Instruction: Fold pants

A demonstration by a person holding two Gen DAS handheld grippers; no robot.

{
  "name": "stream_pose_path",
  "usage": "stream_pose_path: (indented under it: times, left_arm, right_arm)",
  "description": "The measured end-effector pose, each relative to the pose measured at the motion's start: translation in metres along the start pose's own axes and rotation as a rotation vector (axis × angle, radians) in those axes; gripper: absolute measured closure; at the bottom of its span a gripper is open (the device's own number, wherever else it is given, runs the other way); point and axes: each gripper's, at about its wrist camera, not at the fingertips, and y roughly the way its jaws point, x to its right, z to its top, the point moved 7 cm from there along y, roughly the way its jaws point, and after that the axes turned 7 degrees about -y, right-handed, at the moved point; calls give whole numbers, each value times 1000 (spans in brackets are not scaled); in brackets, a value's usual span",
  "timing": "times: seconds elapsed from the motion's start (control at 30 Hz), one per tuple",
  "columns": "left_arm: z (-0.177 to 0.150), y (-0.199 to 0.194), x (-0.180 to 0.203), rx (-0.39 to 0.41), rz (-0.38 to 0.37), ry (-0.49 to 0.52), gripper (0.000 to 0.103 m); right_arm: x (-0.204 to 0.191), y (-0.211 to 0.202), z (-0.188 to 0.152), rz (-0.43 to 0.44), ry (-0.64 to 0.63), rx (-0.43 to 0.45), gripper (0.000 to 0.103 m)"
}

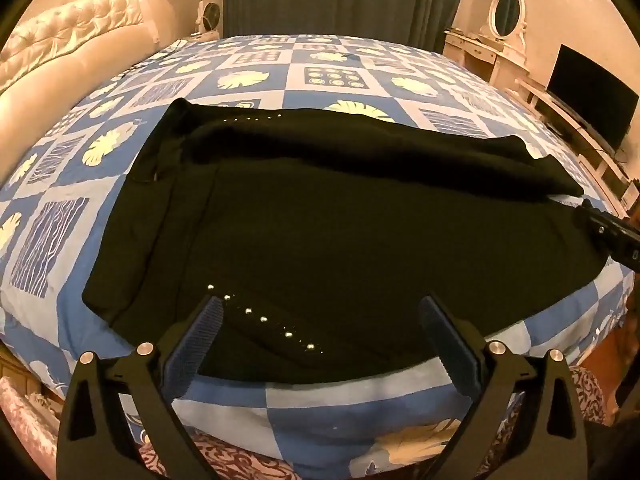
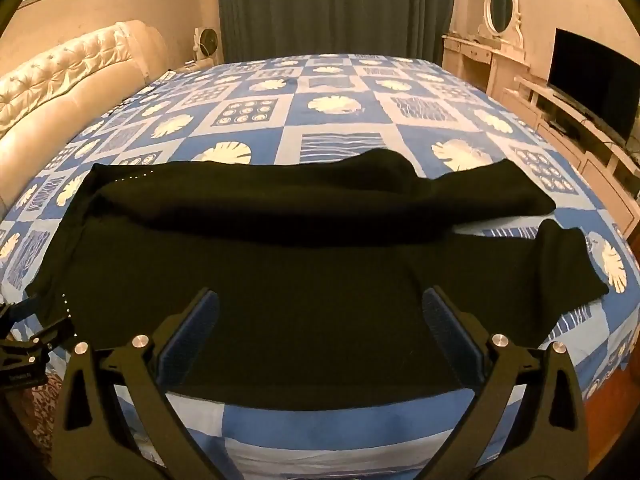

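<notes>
Black pants point(image 1: 340, 216) lie spread flat across the near part of the bed, waistband to the left and the two legs running right. A row of small silver studs point(image 1: 264, 319) marks the near hip. My left gripper point(image 1: 320, 308) hovers open over the near edge by those studs, nothing between its fingers. In the right wrist view the pants point(image 2: 280, 280) fill the middle, with the leg ends point(image 2: 576, 268) at the right. My right gripper point(image 2: 320, 304) is open above the near leg's edge and holds nothing. Each gripper's body shows at the other view's edge.
The bed has a blue and white patchwork cover point(image 1: 248, 80) point(image 2: 332, 108). A tufted cream headboard point(image 2: 64, 80) runs along the left. A dressing table with an oval mirror point(image 2: 500, 8) and a dark screen point(image 2: 592, 76) stand at the right. Dark curtains point(image 2: 336, 4) hang behind.
</notes>
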Motion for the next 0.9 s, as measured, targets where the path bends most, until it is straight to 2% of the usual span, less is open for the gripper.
stream_pose_path:
  times: [0.03,0.1,0.9]
  left_arm:
    - [0,0,0,1,1,-3,5]
    - [0,0,-1,4,6,-9,5]
    - [3,-4,-9,15,17,-52,5]
  right_arm:
    - [-6,-3,-3,-2,0,-1,2]
    - [17,5,2,15,16,-13,2]
    - [5,12,-7,10,-7,-40,2]
